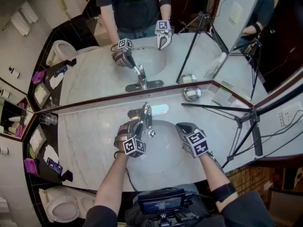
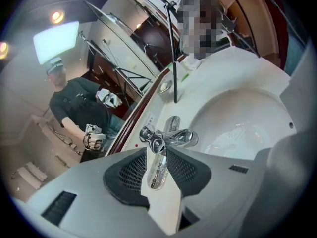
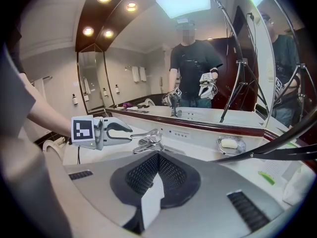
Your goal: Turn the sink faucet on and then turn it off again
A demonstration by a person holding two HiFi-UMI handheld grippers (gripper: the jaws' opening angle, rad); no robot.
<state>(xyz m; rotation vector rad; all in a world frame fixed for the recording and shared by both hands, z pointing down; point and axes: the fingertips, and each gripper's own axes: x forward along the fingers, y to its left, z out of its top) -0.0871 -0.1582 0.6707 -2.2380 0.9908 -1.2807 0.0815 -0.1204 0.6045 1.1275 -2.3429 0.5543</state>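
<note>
A chrome faucet (image 1: 143,113) stands at the back of the white sink basin (image 1: 158,162). In the left gripper view its lever (image 2: 157,168) lies between my two dark pads, which touch it on both sides. My left gripper (image 1: 136,128) is shut on that lever, just in front of the faucet body (image 2: 171,135). My right gripper (image 1: 182,128) hovers over the right side of the basin, shut with nothing in it. The right gripper view shows the left gripper (image 3: 130,131) reaching the lever's end (image 3: 148,134). Whether water runs I cannot tell.
A wall mirror (image 1: 156,41) rises right behind the counter. A soap dish (image 1: 192,93) sits at the back right and a glass (image 1: 48,119) at the back left. A black tripod (image 1: 246,122) stands to the right. A toilet (image 1: 61,207) is at the lower left.
</note>
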